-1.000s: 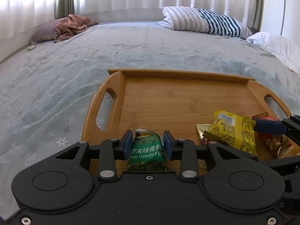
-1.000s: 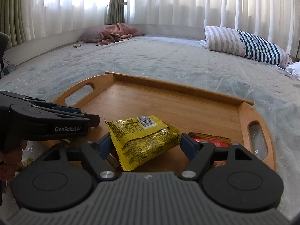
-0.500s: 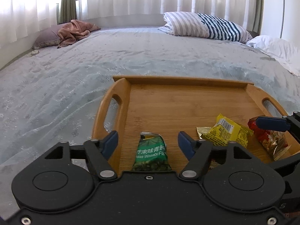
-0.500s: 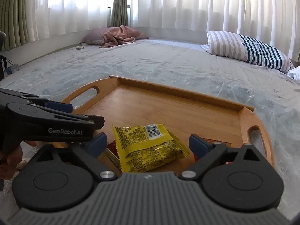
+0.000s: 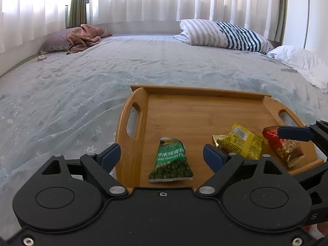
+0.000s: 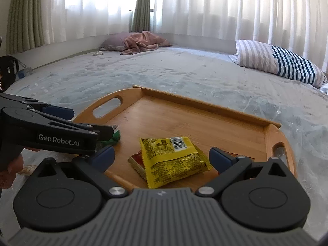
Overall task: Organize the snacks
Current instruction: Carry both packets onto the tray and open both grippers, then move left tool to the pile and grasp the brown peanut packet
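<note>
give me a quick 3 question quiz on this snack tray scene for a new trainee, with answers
1. True or false: the left gripper is clamped on the green wasabi peas packet.
2. Which packet lies between the open fingers of the right gripper? A) red nut packet B) yellow snack packet C) green wasabi peas packet
3. Fill in: all the snacks lie on a bamboo ____ set on the bed.

Key
1. False: its jaws have just been opening, and the packet lies free on the tray between them.
2. B: the yellow snack packet; the red nut packet lies nearer the tray's right handle.
3. tray
</note>
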